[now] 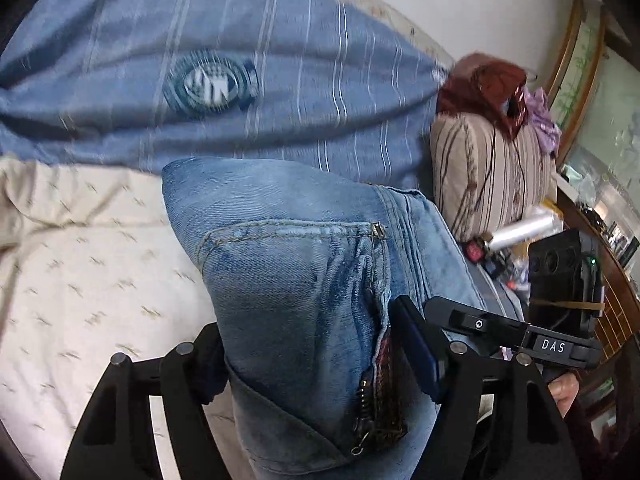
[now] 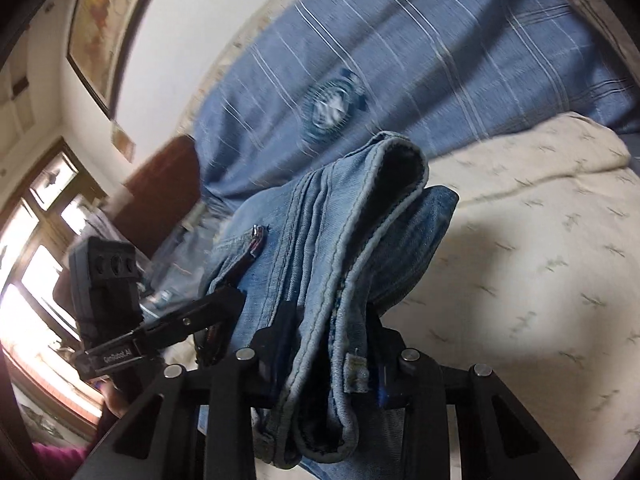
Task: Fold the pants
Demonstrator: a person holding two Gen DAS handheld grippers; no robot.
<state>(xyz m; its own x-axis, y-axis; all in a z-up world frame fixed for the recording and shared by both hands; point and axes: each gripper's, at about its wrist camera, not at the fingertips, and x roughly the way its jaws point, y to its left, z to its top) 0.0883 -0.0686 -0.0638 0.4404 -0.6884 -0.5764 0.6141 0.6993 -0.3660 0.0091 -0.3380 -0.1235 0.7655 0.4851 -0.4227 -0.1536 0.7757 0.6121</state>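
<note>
Two grippers pinch the jeans [image 1: 288,240] above the bed [image 1: 80,264]: left gripper [image 1: 308,364] at the fly, right gripper [image 2: 332,344] on bunched seams at its 12 o'clock — heavy, limp denim, best gripped at thick hems.

One pair of jeans [image 1: 304,264], two hand-held grippers [image 1: 316,364].

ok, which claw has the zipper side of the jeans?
The left claw: the open fly zipper sits between its fingers. The right claw pinches stacked seam edges of the jeans.
</note>
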